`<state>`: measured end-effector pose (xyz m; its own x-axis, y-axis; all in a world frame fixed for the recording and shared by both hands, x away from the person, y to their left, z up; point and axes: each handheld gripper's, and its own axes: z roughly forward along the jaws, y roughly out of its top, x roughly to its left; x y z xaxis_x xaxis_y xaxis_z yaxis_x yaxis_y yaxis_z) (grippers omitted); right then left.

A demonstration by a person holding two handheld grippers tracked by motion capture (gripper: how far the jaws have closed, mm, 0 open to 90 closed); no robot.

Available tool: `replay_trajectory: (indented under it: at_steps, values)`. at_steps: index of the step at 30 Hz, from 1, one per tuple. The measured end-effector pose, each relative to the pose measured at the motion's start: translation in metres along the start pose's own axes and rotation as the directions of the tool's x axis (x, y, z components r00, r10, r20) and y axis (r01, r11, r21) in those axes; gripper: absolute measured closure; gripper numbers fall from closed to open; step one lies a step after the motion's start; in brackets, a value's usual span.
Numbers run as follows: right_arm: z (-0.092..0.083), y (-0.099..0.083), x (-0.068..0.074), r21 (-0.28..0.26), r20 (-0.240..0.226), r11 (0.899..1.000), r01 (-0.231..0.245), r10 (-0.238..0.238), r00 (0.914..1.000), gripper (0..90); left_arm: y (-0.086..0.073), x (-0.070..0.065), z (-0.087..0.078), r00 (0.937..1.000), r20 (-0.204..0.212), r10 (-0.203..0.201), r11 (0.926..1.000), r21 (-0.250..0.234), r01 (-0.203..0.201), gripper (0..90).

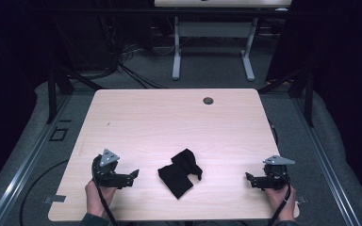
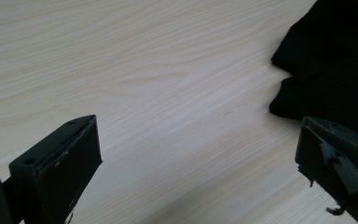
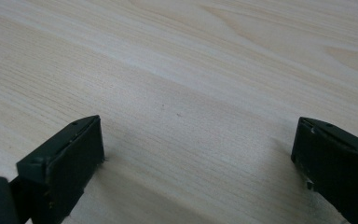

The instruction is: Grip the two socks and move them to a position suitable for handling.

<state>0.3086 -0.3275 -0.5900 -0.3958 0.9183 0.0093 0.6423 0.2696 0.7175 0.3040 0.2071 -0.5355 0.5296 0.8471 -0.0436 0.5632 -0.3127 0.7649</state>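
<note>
Cloth (image 1: 180, 172), black and crumpled, lies near the front edge of the desk (image 1: 169, 117) in the high view, between the two claws and touched by neither. The left claw (image 1: 133, 176) rests just beside its left edge, pointing at it; the right claw (image 1: 249, 179) sits well apart at the right, also aimed inward.

From the left gripper view, the jaws stand spread over bare wood, with the cloth (image 2: 328, 65) bunched ahead at upper right, close to the right jaw.

From the right gripper view, the jaws are likewise spread wide with nothing between them but desk (image 3: 191, 70).

By my judgement nothing is done yet: the cloth is ungrasped and unfolded, so the whole handling remains.
</note>
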Motion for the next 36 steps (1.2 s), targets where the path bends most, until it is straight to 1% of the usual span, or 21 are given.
replay_trajectory:
  at_steps: [5, 7, 8, 9, 14, 17, 18, 20, 24, 25, 26, 27, 28, 29, 31, 34, 36]
  values:
    - [0.0, 0.0, 0.0, 0.001, -0.001, 1.0, 0.001, -0.001, 1.0, 1.8, 0.008, -0.018, 0.008, 0.9982, 0.043, 0.041, 0.9989, 0.019, -0.042, 0.0]
    - [0.0, 0.0, 0.0, 0.002, -0.001, 1.0, 0.0, 0.0, 1.0, 1.9, 0.012, -0.024, 0.011, 0.9969, 0.057, 0.054, 0.9983, 0.02, -0.055, 0.0]
    - [0.0, 0.0, 0.0, 0.002, -0.001, 1.0, 0.0, 0.0, 1.0, 1.9, 0.012, -0.024, 0.011, 0.9969, 0.057, 0.054, 0.9983, 0.02, -0.055, 0.0]
    - [0.0, 0.0, 0.0, 0.002, 0.001, 1.0, 0.003, -0.003, 1.0, 2.1, 0.015, -0.029, 0.015, 0.9954, 0.071, 0.065, 0.9975, 0.025, -0.067, 0.0]
    - [0.0, 0.0, 0.0, 0.001, 0.001, 1.0, 0.002, -0.002, 1.0, 2.2, 0.022, -0.042, 0.02, 0.9905, 0.102, 0.092, 0.9951, 0.027, -0.095, 0.0]
    - [-0.001, 0.0, 0.0, 0.003, 0.002, 1.0, 0.004, -0.004, 1.0, 2.2, 0.025, -0.047, 0.024, 0.9876, 0.117, 0.105, 0.9934, 0.034, -0.11, 0.0]
    - [-0.001, 0.0, 0.0, 0.003, 0.002, 1.0, 0.004, -0.004, 1.0, 2.2, 0.025, -0.047, 0.024, 0.9876, 0.117, 0.105, 0.9934, 0.034, -0.11, 0.0]
    - [-0.001, 0.0, 0.0, 0.003, 0.001, 1.0, 0.004, -0.004, 1.0, 2.4, 0.027, -0.052, 0.026, 0.9852, 0.122, 0.121, 0.9913, 0.038, -0.126, 0.0]
    - [-0.001, 0.0, 0.0, 0.001, 0.002, 1.0, 0.002, -0.002, 1.0, 2.4, 0.028, -0.057, 0.029, 0.9827, 0.134, 0.127, 0.9897, 0.049, -0.135, 0.0]
    - [-0.001, 0.0, 0.0, 0.001, 0.002, 1.0, 0.002, -0.002, 1.0, 2.5, 0.029, -0.059, 0.03, 0.9811, 0.143, 0.131, 0.989, 0.05, -0.139, 0.0]
    - [-0.001, 0.0, 0.0, 0.0, 0.002, 1.0, 0.002, -0.002, 1.0, 2.4, 0.029, -0.059, 0.03, 0.9811, 0.143, 0.131, 0.989, 0.05, -0.139, 0.0]
    - [-0.001, 0.0, -0.001, 0.005, 0.002, 1.0, 0.005, -0.005, 1.0, 2.5, 0.03, -0.062, 0.031, 0.9792, 0.155, 0.131, 0.9881, 0.059, -0.142, 0.0]
    - [-0.001, -0.001, 0.0, 0.0, 0.002, 1.0, 0.002, -0.002, 1.0, 2.5, 0.03, -0.062, 0.031, 0.9792, 0.155, 0.131, 0.9881, 0.059, -0.142, 0.0]
    - [-0.001, -0.001, 0.0, 0.0, 0.002, 1.0, 0.001, -0.001, 1.0, 2.5, 0.031, -0.065, 0.032, 0.977, 0.162, 0.139, 0.9862, 0.067, -0.151, 0.0]
    - [-0.001, -0.001, 0.0, 0.0, 0.002, 1.0, 0.001, -0.001, 1.0, 2.5, 0.032, -0.068, 0.033, 0.975, 0.169, 0.144, 0.9848, 0.072, -0.158, 0.0]
    - [-0.001, -0.001, 0.0, 0.0, 0.002, 1.0, 0.001, -0.001, 1.0, 2.5, 0.033, -0.071, 0.034, 0.9736, 0.173, 0.149, 0.9841, 0.07, -0.163, 0.0]
    - [-0.001, -0.001, 0.0, 0.0, 0.002, 1.0, 0.001, -0.001, 1.0, 2.6, 0.035, -0.074, 0.035, 0.9713, 0.179, 0.156, 0.9824, 0.074, -0.172, 0.0]
